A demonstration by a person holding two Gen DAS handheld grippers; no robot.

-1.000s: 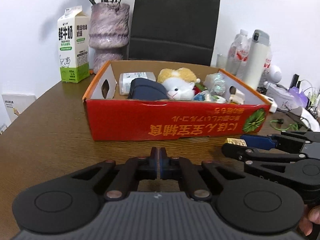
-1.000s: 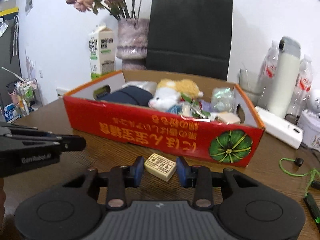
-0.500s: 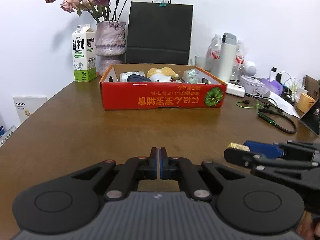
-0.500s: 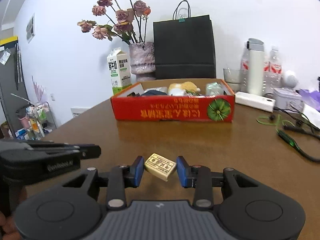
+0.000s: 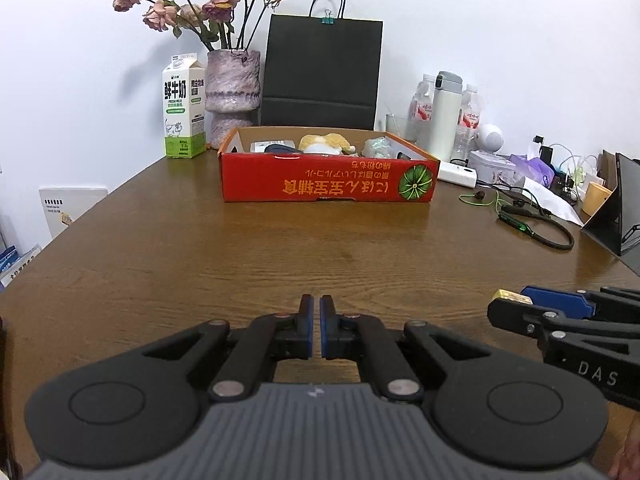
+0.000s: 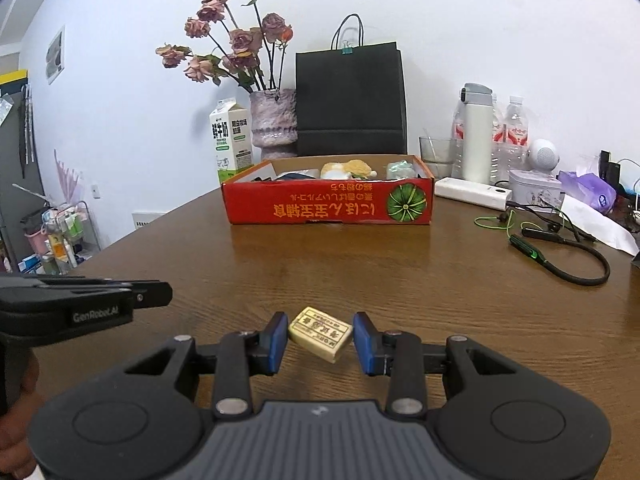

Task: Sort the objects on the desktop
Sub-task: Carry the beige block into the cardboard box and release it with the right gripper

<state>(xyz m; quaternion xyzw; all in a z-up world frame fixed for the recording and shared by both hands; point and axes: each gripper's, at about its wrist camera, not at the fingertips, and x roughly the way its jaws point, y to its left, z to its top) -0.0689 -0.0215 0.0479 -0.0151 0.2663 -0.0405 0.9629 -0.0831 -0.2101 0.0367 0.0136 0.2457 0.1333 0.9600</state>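
Cream block clamped in right tool; left tool closed, empty.

Box centre frame on table; carton, vase upper left behind; bag behind box; bottles right.

Black linkage grippers — blue pads, silver pivot screws, ribbed grey housing — "GenRobot.AI" lettering.

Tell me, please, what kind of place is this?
Probably an office or home desk used as a work table: a wooden table with a black paper bag, a vase of dried roses and charging cables.
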